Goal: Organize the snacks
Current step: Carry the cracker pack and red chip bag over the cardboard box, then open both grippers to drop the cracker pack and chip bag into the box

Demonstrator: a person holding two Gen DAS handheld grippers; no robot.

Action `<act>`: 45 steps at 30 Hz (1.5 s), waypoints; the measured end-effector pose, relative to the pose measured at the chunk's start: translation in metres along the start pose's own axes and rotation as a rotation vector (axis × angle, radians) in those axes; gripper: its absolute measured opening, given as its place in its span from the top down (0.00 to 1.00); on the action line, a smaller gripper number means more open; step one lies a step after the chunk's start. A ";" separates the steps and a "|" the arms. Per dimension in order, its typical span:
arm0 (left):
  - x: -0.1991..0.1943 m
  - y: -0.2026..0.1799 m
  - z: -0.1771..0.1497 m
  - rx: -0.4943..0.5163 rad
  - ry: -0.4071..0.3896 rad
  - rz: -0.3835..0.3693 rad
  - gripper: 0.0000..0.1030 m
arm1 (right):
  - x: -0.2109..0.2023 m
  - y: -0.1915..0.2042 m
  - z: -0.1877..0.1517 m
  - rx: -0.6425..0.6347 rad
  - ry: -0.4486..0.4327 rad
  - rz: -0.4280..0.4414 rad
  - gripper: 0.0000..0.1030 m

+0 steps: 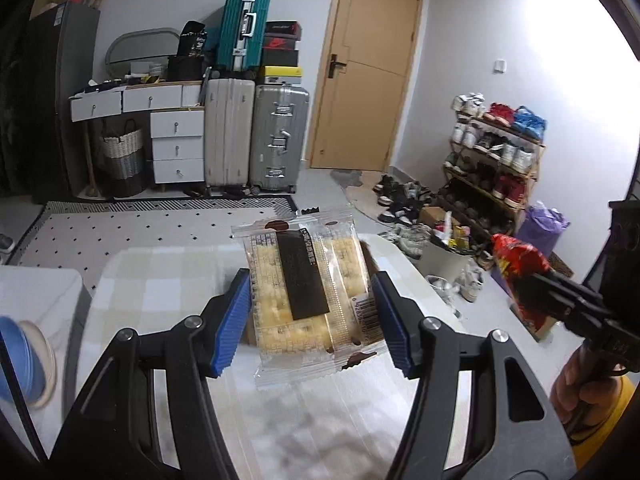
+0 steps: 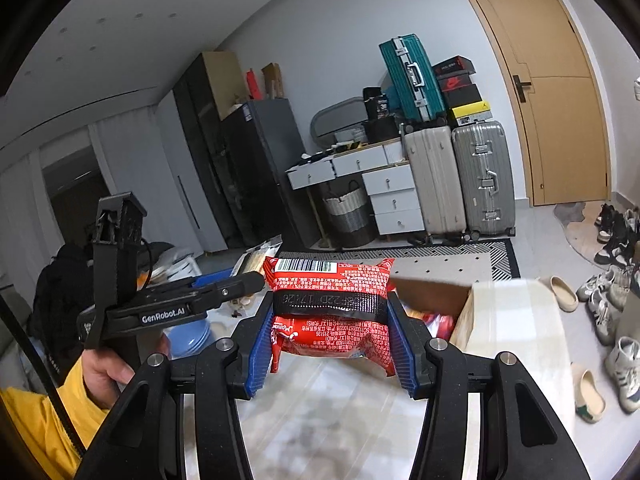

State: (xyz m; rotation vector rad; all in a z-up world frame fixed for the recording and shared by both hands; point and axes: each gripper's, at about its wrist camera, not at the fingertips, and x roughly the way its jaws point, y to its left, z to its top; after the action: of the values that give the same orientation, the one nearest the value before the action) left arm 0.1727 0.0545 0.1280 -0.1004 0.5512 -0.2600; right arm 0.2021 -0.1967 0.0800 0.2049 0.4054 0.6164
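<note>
- While both grippers hang above the desk [image 1: 160, 280], each grips one packet.
- Left gripper [image 1: 312, 320]: jaws clamp one clear cracker packet [image 1: 308, 292].
- Right gripper [image 2: 330, 338]: jaws clamp one red snack packet [image 2: 332, 312].

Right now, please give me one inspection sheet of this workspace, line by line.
Surface: table with pale checked cloth.
Job's things: clear cracker packet in left tool; red snack packet in right tool; open cardboard box with snacks inside.
Clutter: blue bowls.
Grippers: both shut on packets.
Cables: black cable near yellow sleeve.
Surroundings: suitcases, shoe rack, door.
</note>
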 end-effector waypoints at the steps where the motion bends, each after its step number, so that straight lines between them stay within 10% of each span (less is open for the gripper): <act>1: 0.012 0.004 0.013 0.006 0.004 0.000 0.44 | 0.009 -0.006 0.009 0.008 0.003 -0.017 0.51; 12: 0.165 0.008 0.106 0.001 0.122 -0.075 0.44 | 0.129 -0.074 0.055 0.093 0.172 -0.091 0.50; 23: 0.320 0.036 0.097 -0.068 0.358 -0.098 0.44 | 0.195 -0.113 0.034 0.098 0.320 -0.147 0.50; 45: 0.370 0.026 0.049 -0.038 0.466 -0.089 0.44 | 0.240 -0.125 0.002 0.112 0.445 -0.198 0.50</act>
State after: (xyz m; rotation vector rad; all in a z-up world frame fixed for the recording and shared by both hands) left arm 0.5076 -0.0190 -0.0218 -0.1022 1.0166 -0.3629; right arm 0.4455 -0.1534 -0.0302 0.1301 0.8805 0.4409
